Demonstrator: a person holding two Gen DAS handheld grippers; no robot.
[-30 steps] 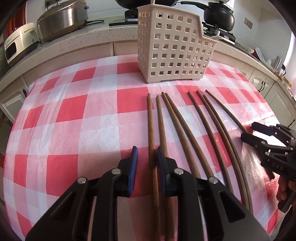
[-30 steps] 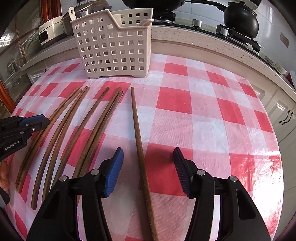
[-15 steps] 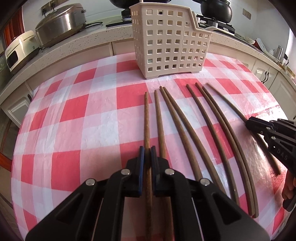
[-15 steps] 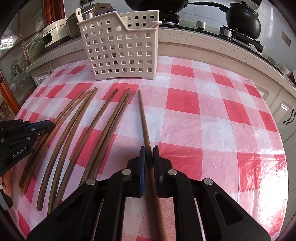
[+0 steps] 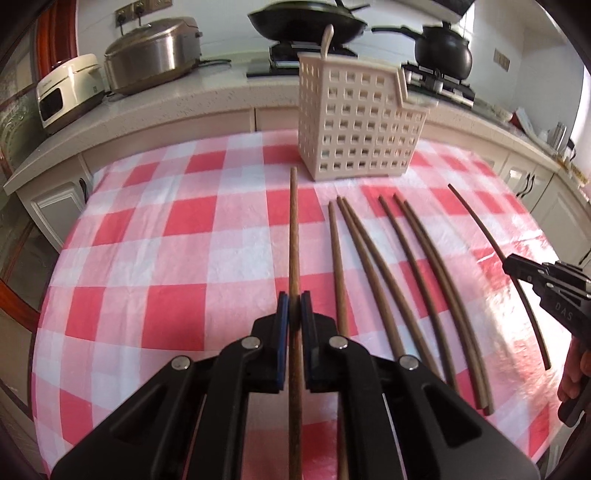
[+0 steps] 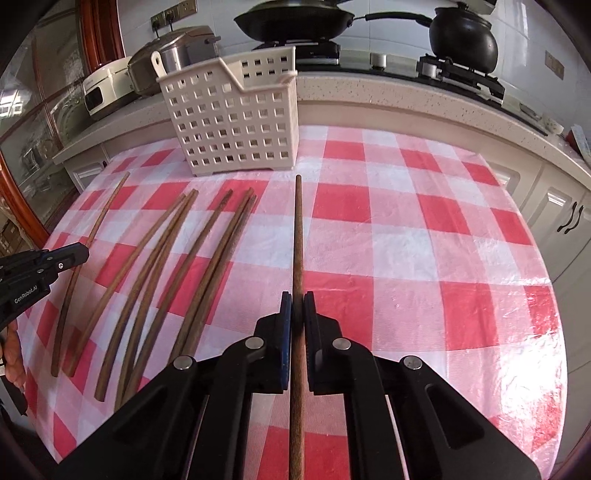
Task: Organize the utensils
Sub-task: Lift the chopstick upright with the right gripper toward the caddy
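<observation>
**Both hand-held grippers clamped on a chopstick each**

The left hand-held gripper (image 5: pixel 294 308) has its blue pads pressed tight against a brown wooden chopstick (image 5: pixel 293 236), which runs from under the camera toward 12 o'clock and ends just short of the basket. The right hand-held gripper (image 6: pixel 296 306) is closed the same way on another chopstick (image 6: pixel 298 236), whose far tip also points at 12 o'clock, near the basket's lower right corner.

In the left wrist view, six more chopsticks (image 5: pixel 373 273) lie loose on the tabletop (image 5: pixel 147 236), fanned from about 1 to 3 o'clock of the held one; the nearest lies just beside the left hand-held gripper's right finger. Beyond them, at 3 o'clock, the right hand-held gripper appears with its chopstick sticking out both ways.

The cream perforated utensil basket (image 5: pixel 360 122) stands upright on the red-and-white checked cloth at 12 to 1 o'clock, a pale handle (image 5: pixel 327 37) poking out of its back corner. Behind it, the counter carries a steel cooker (image 5: pixel 151 53), a black wok (image 5: pixel 306 18) and a black pot (image 5: pixel 443 50).
</observation>
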